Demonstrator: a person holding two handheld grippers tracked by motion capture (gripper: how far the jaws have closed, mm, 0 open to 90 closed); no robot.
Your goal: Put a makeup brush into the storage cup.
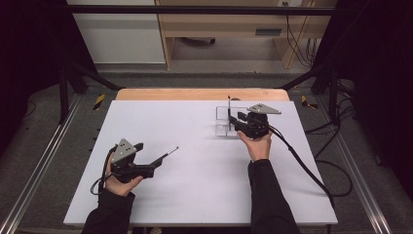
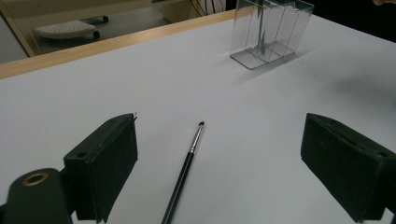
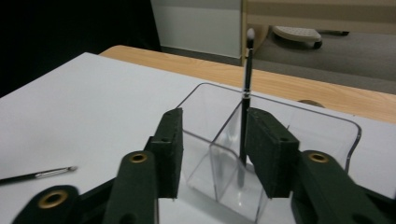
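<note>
Right gripper view: right hand-held gripper (image 3: 212, 154) spread, brush (image 3: 245, 100) upright in clear holder (image 3: 322, 121); no readable writing.

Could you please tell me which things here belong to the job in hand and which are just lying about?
In the job:
- clear plastic divided holder
- black brush standing in it
- black brush lying on the white table

Lying about:
- wooden shelf unit
- floor cables

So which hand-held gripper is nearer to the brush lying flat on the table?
Left. The left hand-held gripper has the lying brush between its open jaws; the right hand-held gripper is far across the table, at the clear holder.
</note>
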